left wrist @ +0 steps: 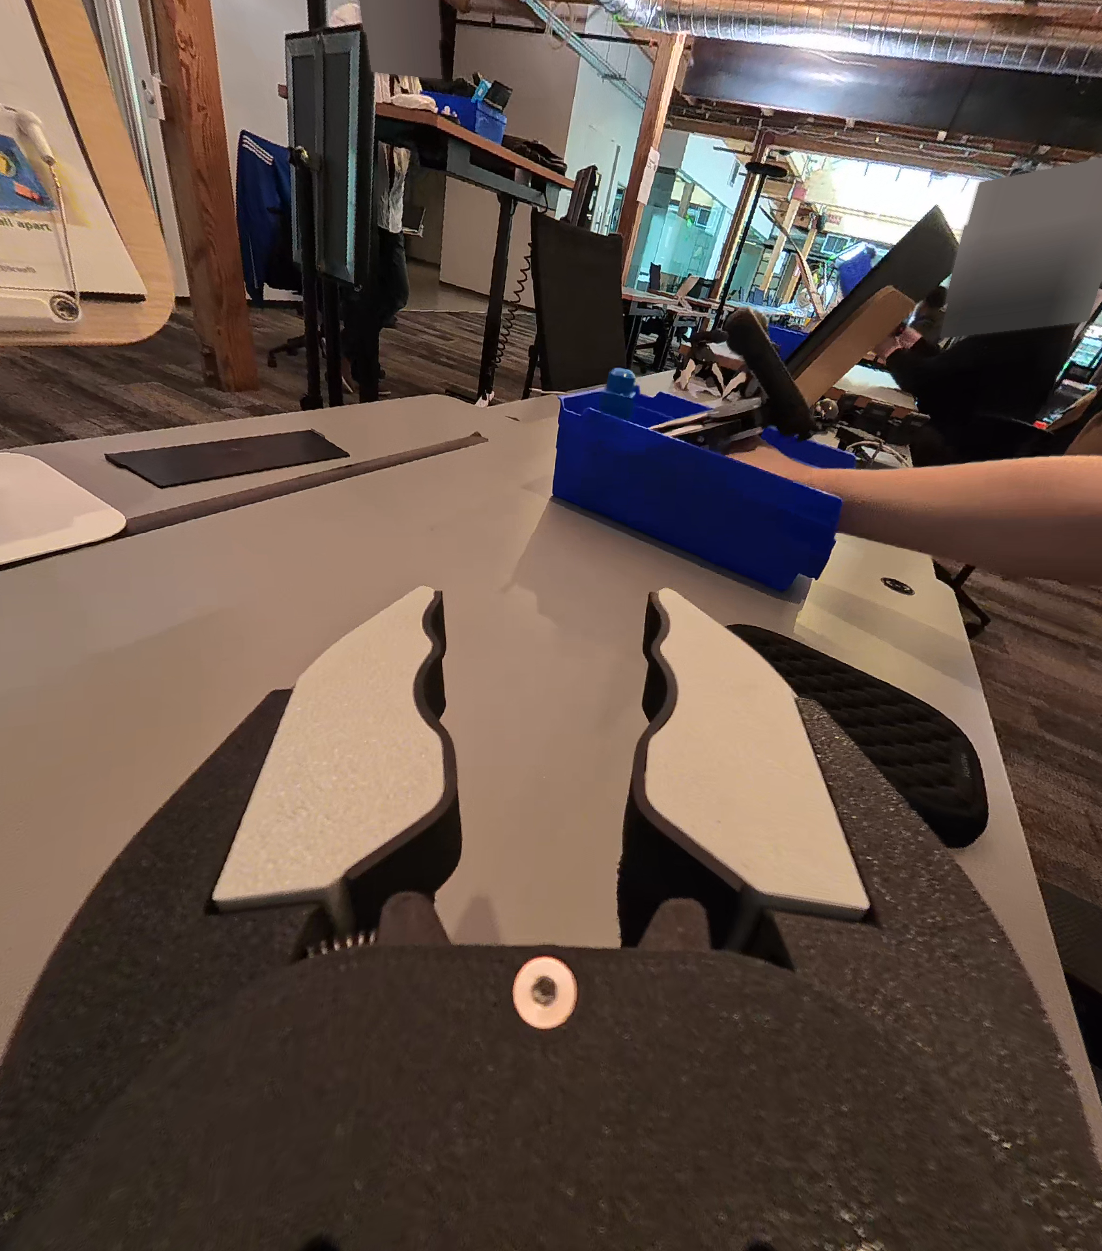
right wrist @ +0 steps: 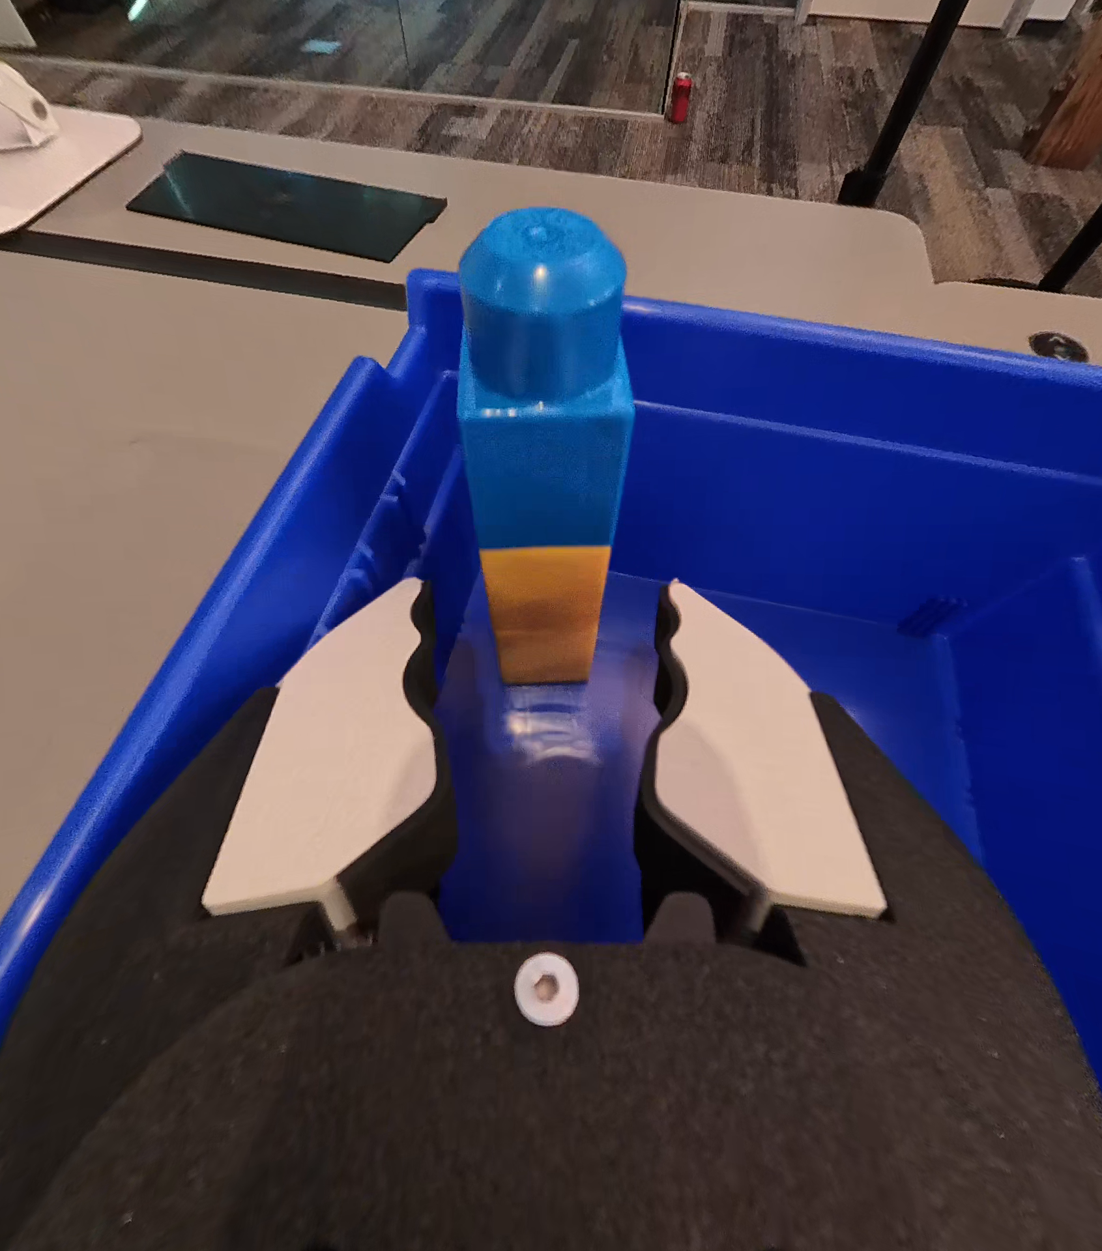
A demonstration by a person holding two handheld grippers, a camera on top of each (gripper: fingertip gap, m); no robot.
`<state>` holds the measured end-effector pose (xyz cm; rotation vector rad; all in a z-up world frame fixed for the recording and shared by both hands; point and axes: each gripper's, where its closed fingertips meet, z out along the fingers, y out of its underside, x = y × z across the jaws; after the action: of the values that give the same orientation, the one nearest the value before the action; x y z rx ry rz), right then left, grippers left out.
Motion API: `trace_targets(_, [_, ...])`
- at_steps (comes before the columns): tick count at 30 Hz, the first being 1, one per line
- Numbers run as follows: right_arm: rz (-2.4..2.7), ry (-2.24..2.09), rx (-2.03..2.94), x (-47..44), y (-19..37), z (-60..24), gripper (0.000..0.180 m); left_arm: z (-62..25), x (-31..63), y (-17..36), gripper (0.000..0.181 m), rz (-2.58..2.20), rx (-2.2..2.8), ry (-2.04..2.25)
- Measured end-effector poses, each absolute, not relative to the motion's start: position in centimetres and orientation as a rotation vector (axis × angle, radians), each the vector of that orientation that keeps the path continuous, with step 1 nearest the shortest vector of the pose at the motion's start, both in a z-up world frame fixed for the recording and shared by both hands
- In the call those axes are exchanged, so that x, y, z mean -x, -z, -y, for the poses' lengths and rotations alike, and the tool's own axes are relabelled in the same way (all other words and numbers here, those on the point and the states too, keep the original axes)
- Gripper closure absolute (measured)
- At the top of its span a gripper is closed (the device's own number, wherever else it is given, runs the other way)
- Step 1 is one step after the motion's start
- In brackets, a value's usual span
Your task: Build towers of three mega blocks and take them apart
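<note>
Two blocks were visible in the stack, a light blue plastic block (right wrist: 544,420) with a rounded stud on top, pressed onto a yellow-orange plastic block (right wrist: 546,612) beneath it; whether a third sat below could not be told, since the floor of the bin there showed only a glossy blue patch. The stack stood upright inside the blue plastic bin (right wrist: 873,433), near its far-left corner, its long axis vertical.

The right gripper (right wrist: 542,596) sat inside the bin with its jaws spread wide and holding nothing. The stack lay straight ahead of it, centred on the gap, and the yellow-orange block appeared to sit level with the fingertips, just at the mouth of the gap, with clear space on both sides. A short push forward would probably bring the pads to either side of that lower block.

The left gripper (left wrist: 542,602) hovered low over the bare grey surface (left wrist: 128,643), jaws also wide and empty, well apart from the bin. From there the bin lay ahead and to the right, with only the blue stud (left wrist: 619,389) of the stack showing above its rim. The right gripper was clearly the nearer of the two.

The blue block looked smooth and shiny, squared in the body, the yellow one duller in shadow. Both were slightly blurred.
</note>
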<state>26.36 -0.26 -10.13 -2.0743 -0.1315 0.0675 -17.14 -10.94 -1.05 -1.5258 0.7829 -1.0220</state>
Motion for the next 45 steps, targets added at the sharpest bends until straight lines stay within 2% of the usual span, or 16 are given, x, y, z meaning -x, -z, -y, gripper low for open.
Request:
trace_targets(5, [0.187,0.054,2.083,-27.8,6.6,2.6,0.114,11.1,17.2,0.6,0.124,-0.782,1.515,1.034])
trace_targets(9, [0.192,0.137,2.016,-28.3,0.0,3.7,0.113,11.2,17.2,0.2,0.124,-0.777,1.506,1.031])
trace_targets(13, [0.172,-0.063,1.788,-22.9,-9.4,3.6,0.110,10.4,17.6,0.8,0.123,-0.764,1.534,0.933])
trace_targets(16, [0.235,-0.141,1.589,-16.8,-13.4,4.0,0.110,9.2,18.2,2.2,0.122,-0.756,1.582,0.777])
trace_targets(19, [0.280,-0.217,1.467,-9.8,-12.1,4.3,0.111,8.7,18.5,2.9,0.118,-0.726,1.614,0.745])
trace_targets(24, [0.393,-0.324,1.471,1.5,-4.4,1.3,0.109,8.7,20.5,0.2,0.118,-0.660,1.632,0.725])
trace_targets(28, [0.454,-0.421,1.453,7.8,-1.9,-1.2,0.110,8.6,27.1,-4.1,0.115,-0.634,1.691,0.440])
trace_targets(32, [0.535,-0.473,1.494,10.6,2.1,-2.0,0.111,9.8,36.2,-7.3,0.126,-0.669,1.815,0.356])
trace_targets(34, [0.582,-0.467,1.542,10.7,3.5,-1.9,0.109,9.8,43.0,-5.8,0.123,-0.661,2.049,0.208])
trace_targets(38, [0.514,-0.556,1.541,9.6,3.2,-1.8,0.110,11.2,55.2,-0.5,0.129,-0.527,2.496,-0.033])
trace_targets(42, [0.446,-0.686,1.555,9.2,3.1,-2.0,0.111,12.7,59.7,4.9,0.135,-0.359,2.744,0.008])
trace_targets(45, [0.472,-0.662,1.553,9.1,3.2,-1.7,0.112,12.8,60.3,7.4,0.129,-0.258,2.819,0.047])
